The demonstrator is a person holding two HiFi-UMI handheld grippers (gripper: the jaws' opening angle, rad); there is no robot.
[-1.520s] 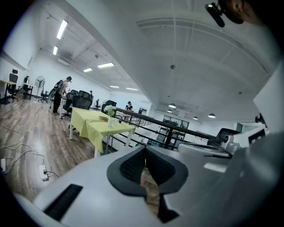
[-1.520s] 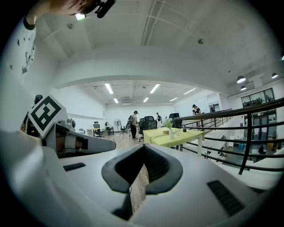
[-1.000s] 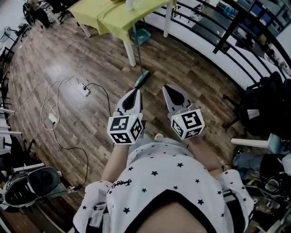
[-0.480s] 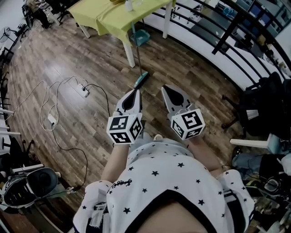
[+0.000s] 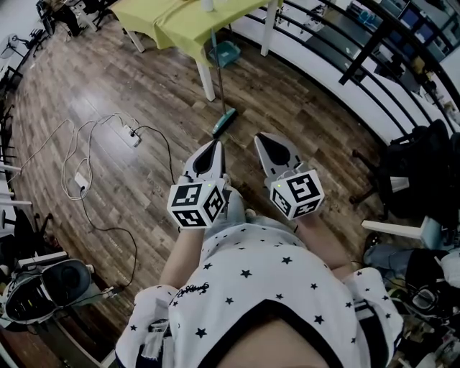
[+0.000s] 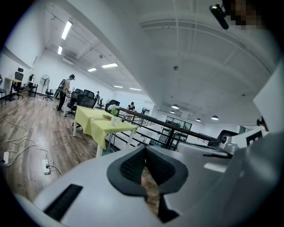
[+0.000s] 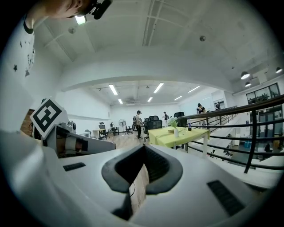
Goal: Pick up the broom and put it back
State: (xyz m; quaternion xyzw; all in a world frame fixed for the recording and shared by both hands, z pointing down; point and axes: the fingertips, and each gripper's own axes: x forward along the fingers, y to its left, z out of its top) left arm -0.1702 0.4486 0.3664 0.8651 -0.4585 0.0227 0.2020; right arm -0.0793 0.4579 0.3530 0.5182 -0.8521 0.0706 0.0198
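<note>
Jaws together and empty on the left gripper (image 5: 213,146) and the right gripper (image 5: 267,140), same as a second ago.
Neither has closed in on the broom (image 5: 225,123). It sits well ahead of the jaws, head on the floor, handle reaching toward the desk (image 5: 180,25). By my reckoning the pickup hasn't started.

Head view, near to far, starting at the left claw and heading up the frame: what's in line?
left claw → broom head → white table leg → yellow table
</note>
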